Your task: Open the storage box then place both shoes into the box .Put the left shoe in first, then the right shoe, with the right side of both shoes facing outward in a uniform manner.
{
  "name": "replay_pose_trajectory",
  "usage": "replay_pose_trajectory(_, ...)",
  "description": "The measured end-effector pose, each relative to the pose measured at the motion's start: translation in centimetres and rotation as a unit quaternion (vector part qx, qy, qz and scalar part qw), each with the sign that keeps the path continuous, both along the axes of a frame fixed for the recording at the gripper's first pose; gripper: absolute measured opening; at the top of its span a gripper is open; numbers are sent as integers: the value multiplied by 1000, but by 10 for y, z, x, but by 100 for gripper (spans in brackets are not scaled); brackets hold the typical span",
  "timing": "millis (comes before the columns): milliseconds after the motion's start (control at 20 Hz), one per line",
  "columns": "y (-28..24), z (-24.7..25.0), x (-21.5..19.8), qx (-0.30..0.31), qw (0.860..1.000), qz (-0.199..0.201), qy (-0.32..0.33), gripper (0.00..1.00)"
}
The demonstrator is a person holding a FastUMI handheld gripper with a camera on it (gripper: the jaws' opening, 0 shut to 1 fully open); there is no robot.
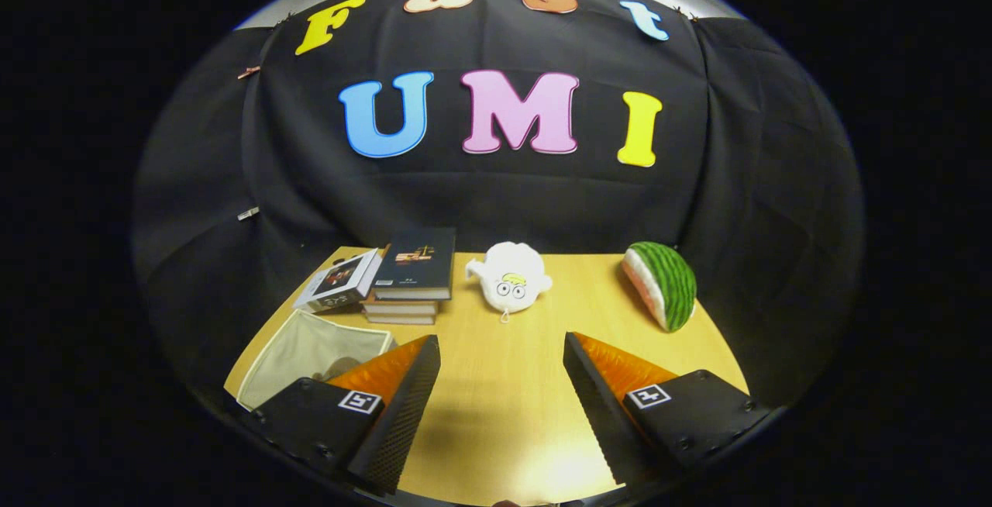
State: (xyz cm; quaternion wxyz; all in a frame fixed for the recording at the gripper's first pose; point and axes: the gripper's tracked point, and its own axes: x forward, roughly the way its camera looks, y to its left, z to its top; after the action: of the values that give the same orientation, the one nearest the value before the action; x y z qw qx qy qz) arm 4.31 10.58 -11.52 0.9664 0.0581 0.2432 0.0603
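Note:
My gripper (502, 352) is open above the wooden table (504, 383), its two fingers wide apart with nothing between them. A beige fabric storage box (310, 348) lies on the table just left of the left finger, partly hidden behind it; its mouth looks open and something pale shows inside, too hidden to tell what. I cannot make out any shoe clearly.
Beyond the fingers, a stack of books (411, 274) with another book (341, 281) leaning beside it stands at the back left. A white plush toy (511, 274) sits at the back middle, a watermelon-slice plush (663, 284) at the back right.

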Motion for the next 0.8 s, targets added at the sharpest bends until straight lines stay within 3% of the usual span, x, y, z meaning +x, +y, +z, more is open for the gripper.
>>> replay_pose_trajectory(400, -90, 58, 2, -14, 994, -64, -93, 98)
replay_pose_trajectory(800, -117, 77, -14, -48, 986, -82, -138, 98)
